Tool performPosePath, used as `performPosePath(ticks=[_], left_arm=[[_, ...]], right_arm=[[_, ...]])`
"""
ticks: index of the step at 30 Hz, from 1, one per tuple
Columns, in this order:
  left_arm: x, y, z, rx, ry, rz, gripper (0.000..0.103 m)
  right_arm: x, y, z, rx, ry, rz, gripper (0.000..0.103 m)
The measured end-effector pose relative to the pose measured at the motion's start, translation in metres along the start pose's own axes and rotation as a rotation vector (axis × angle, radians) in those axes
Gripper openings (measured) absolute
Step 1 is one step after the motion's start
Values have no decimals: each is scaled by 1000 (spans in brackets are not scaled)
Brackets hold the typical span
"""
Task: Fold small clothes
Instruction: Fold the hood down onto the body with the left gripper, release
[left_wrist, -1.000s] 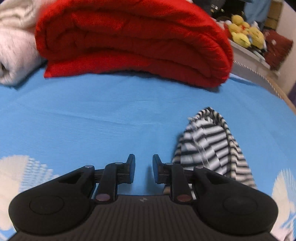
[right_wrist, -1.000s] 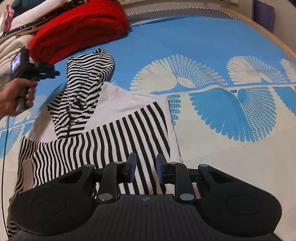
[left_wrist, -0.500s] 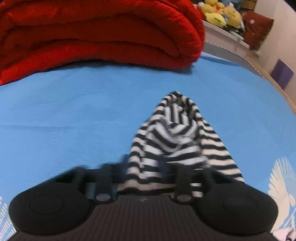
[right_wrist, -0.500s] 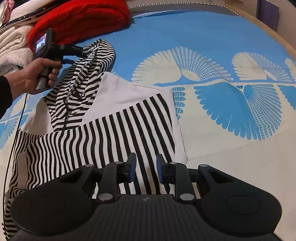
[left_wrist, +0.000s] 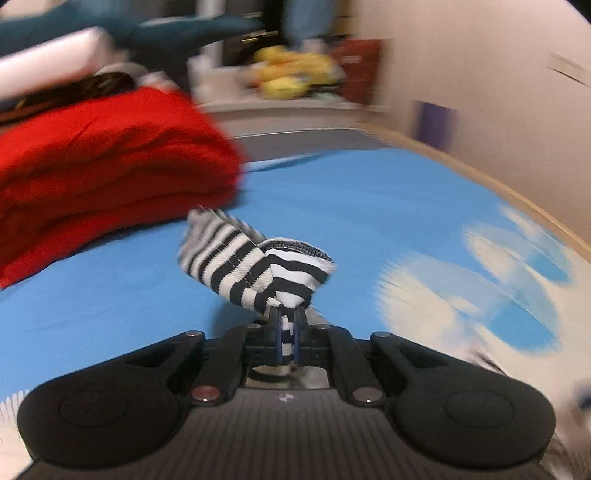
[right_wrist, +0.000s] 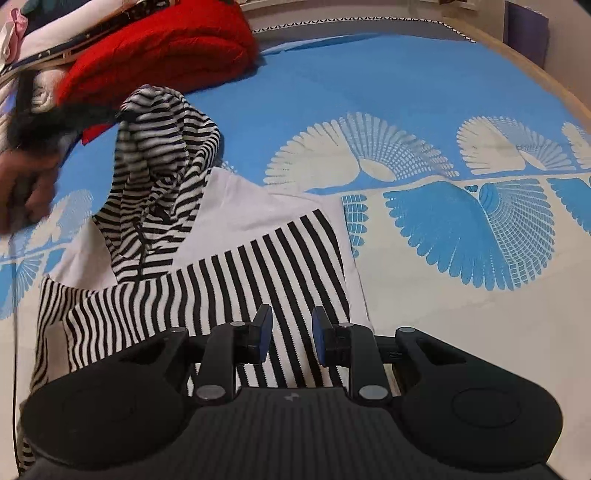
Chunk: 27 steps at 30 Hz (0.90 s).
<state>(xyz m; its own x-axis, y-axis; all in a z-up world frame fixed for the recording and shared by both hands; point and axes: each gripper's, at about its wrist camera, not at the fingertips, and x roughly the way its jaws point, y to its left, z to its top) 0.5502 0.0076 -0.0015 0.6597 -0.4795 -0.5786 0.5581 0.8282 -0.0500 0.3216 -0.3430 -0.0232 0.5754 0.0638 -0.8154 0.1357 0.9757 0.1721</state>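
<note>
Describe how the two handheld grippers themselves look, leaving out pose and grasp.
Both the left gripper and the right gripper are matte black, with ribbed bodies, a small pale logo, two rounded lobes, silver pivot screws and blue-padded fingers. The hand is bare and blurred.

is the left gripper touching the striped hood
Touching. In the left wrist view the left gripper fingers are shut on the striped hood fabric.

Black-and-white striped hoodie (right_wrist: 162, 177) showing a plain white panel, red folded blanket (right_wrist: 162, 51), blue bedsheet (right_wrist: 369, 85) showing cream fan motifs, black grippers wearing blue pads (right_wrist: 265, 332)
</note>
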Motion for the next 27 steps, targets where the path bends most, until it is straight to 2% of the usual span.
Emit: performPosePath(ticks=[3,5,7,8,10,11,12,13,14,15,16,18,20,21,24,27], left_arm=[[-63,-43,-44,67,15,-136,5],[-98,-69,-80,102,97,-224,5],[-132,-92,-117,149,219,-286,5],[-143,-97,-133,149,285,-295,10],[-162,-98,-156,115,383,-221,12],[-173,-93,-159,68,373,-166,12],[-182,-88,-157,7,336,-124,17],[-191,-78,-153,-108,282,-66,21],[-195,-70,-152,-196,253,-28,35],[-198,-62,-153,-290,231,24,42],[-193,-56,-154,-376,233,84,43],[-174,-47,-158,-523,304,150,45],[-159,-37,-174,-684,396,150,45],[-150,-39,-180,-736,432,123,45],[-140,-43,-186,-781,433,80,51],[-128,-43,-191,-829,452,57,52]], right_arm=[[-7,1,2,9,-15,13,24],[-9,1,4,24,-24,18,24],[-12,1,5,40,-31,27,24],[-14,0,7,54,-37,35,24],[-17,-1,8,77,-48,54,25],[-17,-1,8,90,-52,61,25],[-18,-1,8,104,-55,68,25],[-17,-1,8,121,-52,81,26],[-16,-1,8,130,-43,93,27],[-14,0,6,132,-31,106,28],[-12,2,5,130,-17,117,30],[-4,6,2,135,17,128,33],[6,8,-3,152,70,134,35],[13,9,-6,157,101,130,36],[31,14,-18,144,188,115,36],[47,17,-29,137,246,88,36]])
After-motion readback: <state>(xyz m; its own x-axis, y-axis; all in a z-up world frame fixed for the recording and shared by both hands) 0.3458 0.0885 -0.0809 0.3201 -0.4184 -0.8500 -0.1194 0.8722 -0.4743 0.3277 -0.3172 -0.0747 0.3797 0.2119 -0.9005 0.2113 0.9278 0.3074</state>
